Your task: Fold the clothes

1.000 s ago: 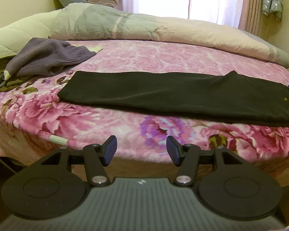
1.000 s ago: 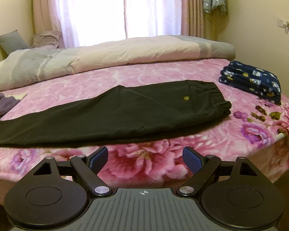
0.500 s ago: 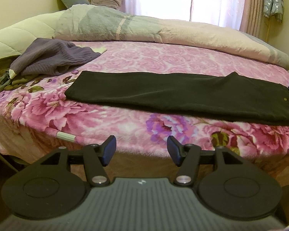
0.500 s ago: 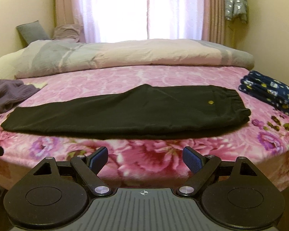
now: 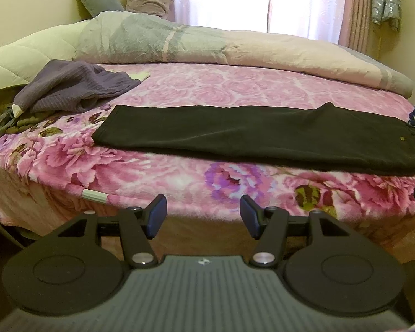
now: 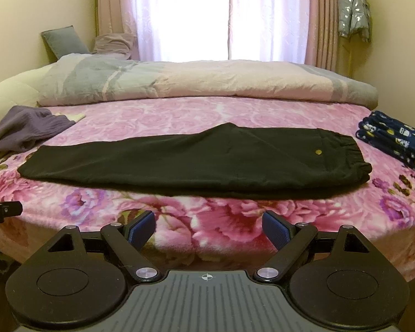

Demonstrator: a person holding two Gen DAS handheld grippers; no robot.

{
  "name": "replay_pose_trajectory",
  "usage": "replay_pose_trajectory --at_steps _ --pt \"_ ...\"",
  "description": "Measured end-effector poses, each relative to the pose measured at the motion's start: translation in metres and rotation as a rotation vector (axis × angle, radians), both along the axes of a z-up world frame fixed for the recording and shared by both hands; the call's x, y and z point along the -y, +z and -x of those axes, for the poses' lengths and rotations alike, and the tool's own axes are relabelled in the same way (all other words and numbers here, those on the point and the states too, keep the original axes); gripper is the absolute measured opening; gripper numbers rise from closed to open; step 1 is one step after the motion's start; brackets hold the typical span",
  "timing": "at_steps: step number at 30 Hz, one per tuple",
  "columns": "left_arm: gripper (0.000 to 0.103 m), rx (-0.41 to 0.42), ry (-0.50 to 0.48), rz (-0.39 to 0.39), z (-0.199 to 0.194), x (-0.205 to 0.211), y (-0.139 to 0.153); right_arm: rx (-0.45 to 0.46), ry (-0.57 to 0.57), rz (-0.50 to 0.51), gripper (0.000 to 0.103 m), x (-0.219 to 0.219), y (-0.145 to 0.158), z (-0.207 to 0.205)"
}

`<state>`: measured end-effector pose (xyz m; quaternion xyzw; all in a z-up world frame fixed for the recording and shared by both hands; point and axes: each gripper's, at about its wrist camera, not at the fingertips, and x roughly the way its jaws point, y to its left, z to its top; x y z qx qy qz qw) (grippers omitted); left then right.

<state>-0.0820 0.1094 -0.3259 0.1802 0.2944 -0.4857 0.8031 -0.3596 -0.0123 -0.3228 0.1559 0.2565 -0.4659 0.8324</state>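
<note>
Now, from the left wrist, we are holding the left gripper (image 5: 202,215) spread and empty off the bed's (image 5: 179,182) near edge, facing the black trousers (image 5: 235,135) lying leg-on-leg along it, while from the right wrist the right gripper (image 6: 209,228), equally gaping, is facing their waistband end, well placed for pinching.

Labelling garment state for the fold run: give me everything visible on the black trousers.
The black trousers lie flat on the pink floral blanket, folded lengthwise so one leg covers the other. Dark, matte, soft-looking fabric. The gathered elastic waistband points toward the folded navy printed garment, with a small gold button near it; the hem end lies near the purple knit garment. Neither the left gripper nor the right gripper touches them.
</note>
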Motion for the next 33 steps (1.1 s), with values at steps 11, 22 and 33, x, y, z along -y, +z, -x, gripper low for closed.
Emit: replay_pose_trajectory --at_steps 11,22,33 --pt "0.056 0.005 -0.026 0.003 0.011 0.005 0.011 0.011 -0.011 0.013 0.087 -0.001 0.011 0.009" --pt "0.057 0.004 -0.033 -0.084 0.001 0.058 0.003 -0.001 -0.056 -0.075 0.087 0.047 0.003 0.005" --pt "0.057 -0.091 0.044 -0.197 -0.046 0.097 -0.032 -0.043 -0.173 -0.179 0.087 0.117 -0.019 0.021"
